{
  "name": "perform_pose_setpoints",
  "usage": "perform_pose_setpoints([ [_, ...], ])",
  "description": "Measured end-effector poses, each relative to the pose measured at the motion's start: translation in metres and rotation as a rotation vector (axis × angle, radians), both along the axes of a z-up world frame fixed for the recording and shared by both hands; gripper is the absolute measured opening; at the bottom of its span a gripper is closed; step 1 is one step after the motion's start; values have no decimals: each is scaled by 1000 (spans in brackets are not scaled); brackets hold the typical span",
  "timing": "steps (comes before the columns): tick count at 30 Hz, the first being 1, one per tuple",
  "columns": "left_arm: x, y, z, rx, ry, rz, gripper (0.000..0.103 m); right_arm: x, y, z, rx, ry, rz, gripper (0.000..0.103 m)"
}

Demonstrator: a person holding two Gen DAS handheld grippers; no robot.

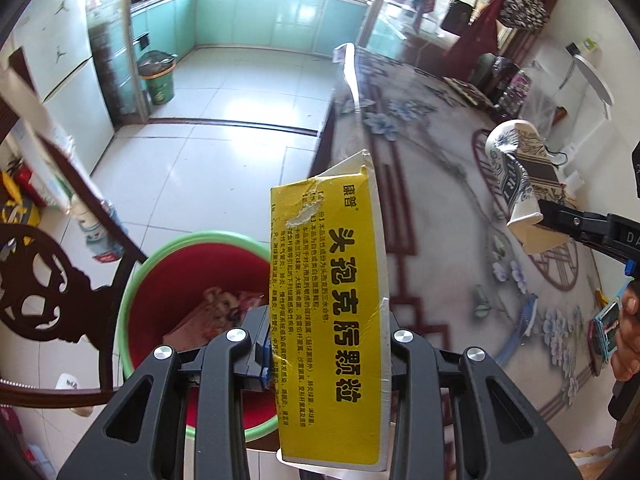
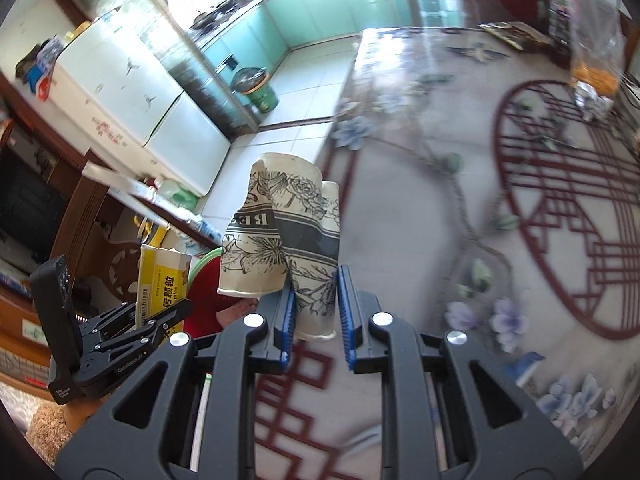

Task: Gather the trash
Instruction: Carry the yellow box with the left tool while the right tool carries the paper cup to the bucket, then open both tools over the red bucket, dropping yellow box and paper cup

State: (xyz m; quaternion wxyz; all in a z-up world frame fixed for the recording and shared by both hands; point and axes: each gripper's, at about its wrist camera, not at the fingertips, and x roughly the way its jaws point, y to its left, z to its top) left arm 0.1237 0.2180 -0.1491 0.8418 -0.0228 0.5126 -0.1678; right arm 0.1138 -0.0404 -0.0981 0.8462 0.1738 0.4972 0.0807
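Note:
My left gripper (image 1: 326, 344) is shut on a flattened yellow medicine box (image 1: 328, 300) with black characters, held upright beside the table's edge. Just left of and below the box stands a red bin with a green rim (image 1: 160, 272), with some wrappers inside. My right gripper (image 2: 316, 320) is shut on crushed paper cups (image 2: 288, 240) printed with grey flowers, held over the table. The left wrist view shows those cups (image 1: 516, 184) at the right in the right gripper (image 1: 560, 220). In the right wrist view the left gripper (image 2: 160, 320) with the box (image 2: 160, 280) is at lower left, above the bin (image 2: 204, 268).
A table with a floral cover (image 1: 460, 220) fills the right side. A dark carved wooden chair (image 1: 48, 280) stands left of the bin. A green lidded bin (image 1: 158, 76) sits on the tiled kitchen floor by the cabinets. A bag of snacks (image 2: 592, 60) lies on the table's far side.

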Motion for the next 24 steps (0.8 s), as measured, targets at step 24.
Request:
perform_pose_setpoints([
  [24, 3, 84, -42, 38, 101, 130, 31, 21, 134, -30, 1, 120, 297, 19],
])
